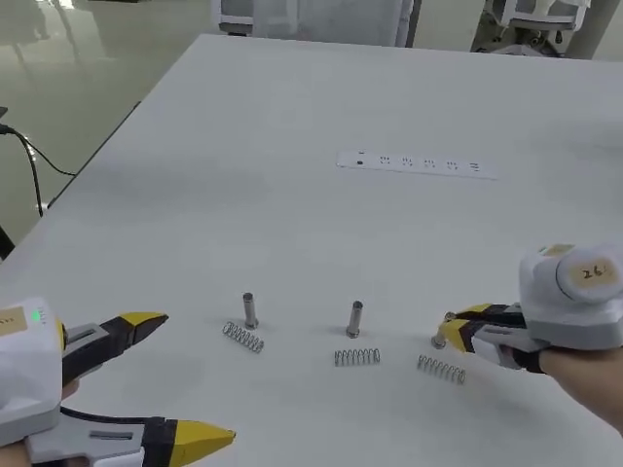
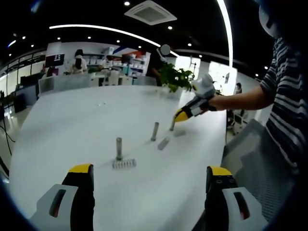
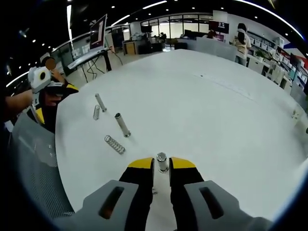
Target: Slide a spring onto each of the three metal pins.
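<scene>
Left gripper (image 1: pixel 195 377) hangs at the near edge of the tabletop (image 1: pixel 292 224), jaws wide apart; right gripper (image 1: pixel 453 331) has its jaws closed on the right-hand pin (image 3: pixel 162 159). Three springs (image 1: pixel 357 357) lie loose just before the upright pins (image 1: pixel 355 318): judged light, likely to roll or squash, best pinched gently mid-coil.

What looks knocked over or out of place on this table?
Nothing stands out. The left pin, middle pin and right pin stand upright; the left spring, middle spring and right spring lie flat beside them. The right gripper holds the right pin.
</scene>
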